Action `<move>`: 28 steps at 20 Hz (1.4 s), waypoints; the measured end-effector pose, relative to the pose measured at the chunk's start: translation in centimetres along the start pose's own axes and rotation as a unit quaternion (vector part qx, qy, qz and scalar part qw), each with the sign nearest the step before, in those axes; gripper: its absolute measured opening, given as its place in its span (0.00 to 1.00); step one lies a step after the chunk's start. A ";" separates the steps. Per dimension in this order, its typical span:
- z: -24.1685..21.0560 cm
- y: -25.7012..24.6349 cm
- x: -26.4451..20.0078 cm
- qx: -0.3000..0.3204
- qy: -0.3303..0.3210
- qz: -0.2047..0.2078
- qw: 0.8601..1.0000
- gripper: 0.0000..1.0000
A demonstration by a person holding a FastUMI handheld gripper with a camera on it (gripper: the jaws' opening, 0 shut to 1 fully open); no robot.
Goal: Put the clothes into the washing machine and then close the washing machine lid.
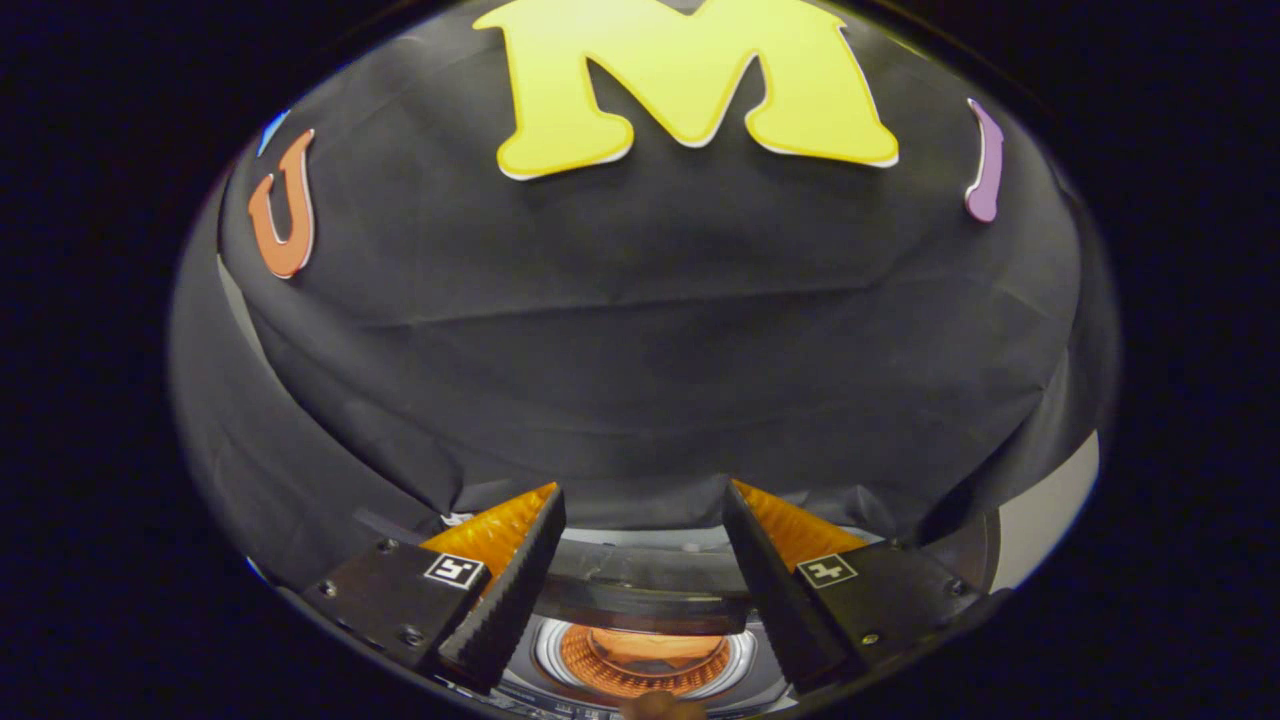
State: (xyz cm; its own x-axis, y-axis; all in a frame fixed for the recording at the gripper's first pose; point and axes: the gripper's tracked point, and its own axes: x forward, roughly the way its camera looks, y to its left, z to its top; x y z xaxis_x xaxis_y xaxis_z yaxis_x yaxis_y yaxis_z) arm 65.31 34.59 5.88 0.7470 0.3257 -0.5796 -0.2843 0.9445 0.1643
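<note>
While I'm looking down past the hand-held gripper [643,520], its fingers sit spread wide apart with nothing between them, so it's holding nothing right now. Below and between the fingers I can see the washing machine [645,655], its round drum opening ringed in shiny metal, with something orange inside that I can't make out clearly. A dark raised lid [640,598] edge runs across just beyond the opening. Black cloth wall [640,350] hangs behind all of it.
</note>
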 end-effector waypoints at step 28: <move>-2.9 0.4 -2.6 -0.045 -0.139 0.029 0.989 1.00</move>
State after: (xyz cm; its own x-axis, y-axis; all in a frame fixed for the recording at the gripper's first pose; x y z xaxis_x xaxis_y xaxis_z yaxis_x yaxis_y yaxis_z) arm 61.50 34.01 5.17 0.8606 0.3895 -0.3282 -0.3739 0.9207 0.1121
